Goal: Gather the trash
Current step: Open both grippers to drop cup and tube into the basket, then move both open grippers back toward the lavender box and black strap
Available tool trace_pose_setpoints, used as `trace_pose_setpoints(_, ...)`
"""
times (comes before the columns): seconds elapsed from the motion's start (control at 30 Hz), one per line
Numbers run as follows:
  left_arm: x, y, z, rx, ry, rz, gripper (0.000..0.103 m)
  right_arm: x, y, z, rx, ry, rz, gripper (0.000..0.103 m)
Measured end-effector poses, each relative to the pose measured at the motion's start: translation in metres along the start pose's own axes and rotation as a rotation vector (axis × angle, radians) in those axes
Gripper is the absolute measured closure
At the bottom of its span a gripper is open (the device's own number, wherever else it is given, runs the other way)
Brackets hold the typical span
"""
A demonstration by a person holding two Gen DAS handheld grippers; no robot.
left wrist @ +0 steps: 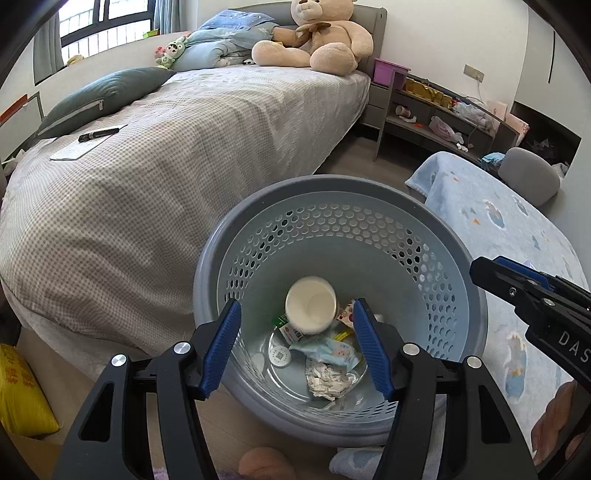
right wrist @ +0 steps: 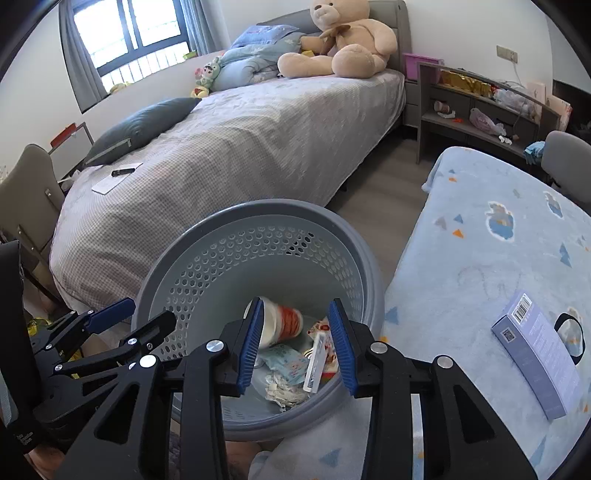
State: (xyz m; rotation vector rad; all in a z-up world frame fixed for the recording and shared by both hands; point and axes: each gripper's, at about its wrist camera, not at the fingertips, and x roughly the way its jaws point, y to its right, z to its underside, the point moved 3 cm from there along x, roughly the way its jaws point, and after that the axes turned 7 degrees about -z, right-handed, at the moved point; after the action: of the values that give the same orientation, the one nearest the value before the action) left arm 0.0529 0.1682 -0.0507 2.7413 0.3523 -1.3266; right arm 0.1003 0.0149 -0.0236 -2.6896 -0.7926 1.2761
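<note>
A grey perforated basket [left wrist: 332,182] [right wrist: 258,206] stands on the floor between the bed and a blue blanket. Inside lie a white paper cup [left wrist: 310,304] [right wrist: 284,321] on its side, a blue wipes pack [left wrist: 328,352] [right wrist: 288,363], crumpled paper [left wrist: 327,380] [right wrist: 284,391] and small wrappers. A slim white box [right wrist: 317,360] stands on end among them. My left gripper [left wrist: 295,306] [right wrist: 147,314] hangs open above the basket's near rim, nothing between its pads. My right gripper [right wrist: 296,303] [left wrist: 517,284] is open over the basket's right side, holding nothing.
The bed [left wrist: 184,166] at left carries a pen on a sheet of paper [left wrist: 98,134], a grey pillow and a teddy bear [left wrist: 317,33]. A purple box [right wrist: 535,354] lies on the blue blanket [right wrist: 498,258]. A yellow bag [left wrist: 18,395] sits at the floor's left edge. Cluttered shelves [right wrist: 480,110] line the back wall.
</note>
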Motion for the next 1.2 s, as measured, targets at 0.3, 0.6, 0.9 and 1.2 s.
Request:
trace_pose_setpoints(0.3, 0.000, -0.001, 0.000, -0.007, 0.002, -0.005, 0.042, 0.000, 0.003, 0.007, 0.010, -0.011, 0.007, 0.065)
trace_pose_setpoints(0.6, -0.004, 0.000, 0.000, -0.009, 0.012, -0.005, 0.038, -0.007, 0.010, 0.016, 0.032, -0.014, 0.017, 0.062)
trace_pose_setpoints(0.9, -0.009, 0.009, -0.001, 0.001, 0.027, 0.000, 0.037, -0.021, 0.024, 0.026, 0.056, -0.005, 0.046, 0.059)
trace_pose_setpoints(1.2, -0.018, 0.029, 0.000, 0.024, 0.051, 0.024, 0.036, -0.052, 0.054, 0.036, 0.080, 0.020, 0.116, 0.054)
